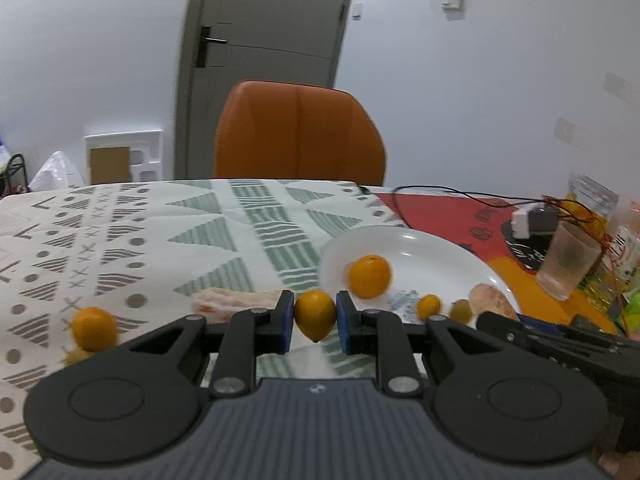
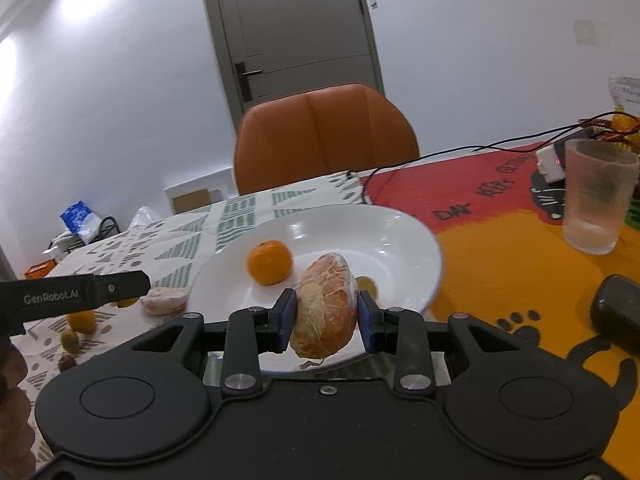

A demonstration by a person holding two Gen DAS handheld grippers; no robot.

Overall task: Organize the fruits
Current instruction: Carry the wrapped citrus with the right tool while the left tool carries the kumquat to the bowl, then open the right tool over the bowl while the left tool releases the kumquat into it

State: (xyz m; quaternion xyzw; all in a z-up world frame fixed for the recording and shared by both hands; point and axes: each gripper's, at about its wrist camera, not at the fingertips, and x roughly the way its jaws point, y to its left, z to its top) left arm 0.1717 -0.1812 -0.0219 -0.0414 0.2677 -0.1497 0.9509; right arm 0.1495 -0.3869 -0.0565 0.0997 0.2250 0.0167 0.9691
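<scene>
Patterned cloth covers the table in front of an orange chair. From the left wrist, the left gripper is clamped on a small yellow fruit, just short of the white plate, where an orange lies. From the right wrist, the right gripper pinches a peeled pomelo wedge over the plate's near rim, beside the orange.
</scene>
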